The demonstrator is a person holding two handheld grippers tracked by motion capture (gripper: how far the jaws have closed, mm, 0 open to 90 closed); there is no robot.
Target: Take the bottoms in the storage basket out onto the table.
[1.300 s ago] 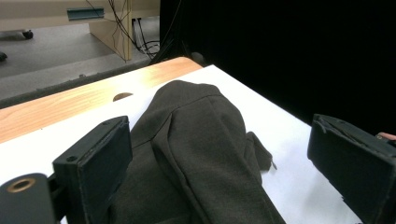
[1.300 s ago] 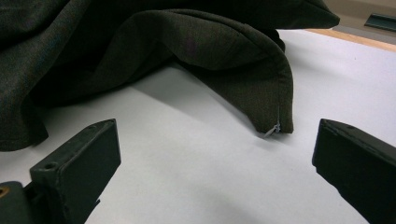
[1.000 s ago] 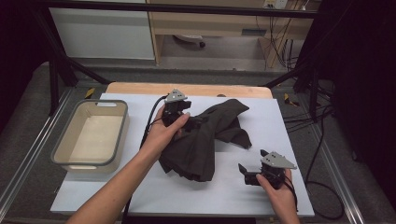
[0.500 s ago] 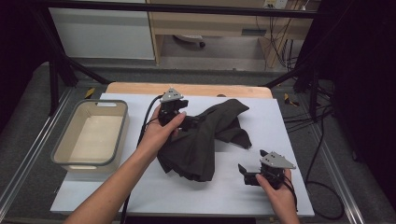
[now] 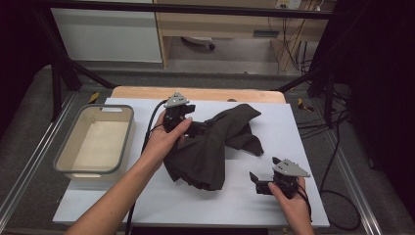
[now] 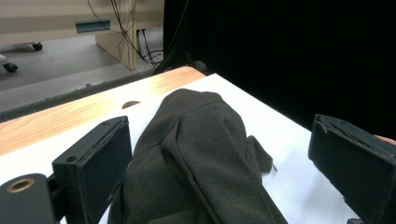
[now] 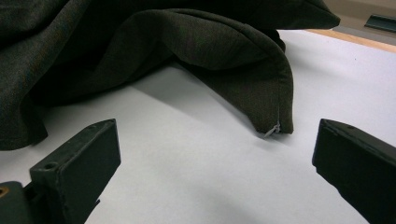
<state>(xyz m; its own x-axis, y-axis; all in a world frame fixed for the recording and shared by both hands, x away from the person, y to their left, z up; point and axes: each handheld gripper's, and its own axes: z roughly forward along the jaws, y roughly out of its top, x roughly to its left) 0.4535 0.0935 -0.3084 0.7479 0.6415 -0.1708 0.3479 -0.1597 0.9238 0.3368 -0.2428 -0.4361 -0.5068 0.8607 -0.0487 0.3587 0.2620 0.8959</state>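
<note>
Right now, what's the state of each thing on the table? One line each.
Dark crumpled cloth garment: bunched in a heap on the white table sheet, not spread flat.
Left tool: jaws open, cloth lying between them, not clamped.
Right tool: jaws open, empty, resting on the sheet apart from the cloth.
Beige plastic bin with grey rim: upright, empty.
White table sheet: flat, bearing the cloth.

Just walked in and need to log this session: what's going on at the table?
A person works a crumpled dark garment on the white table with two handheld grippers. The left gripper is open, its jaws straddling a raised fold of the cloth. The right gripper waits open on the table, short of the garment's hem. A plastic bin sits at the left.
</note>
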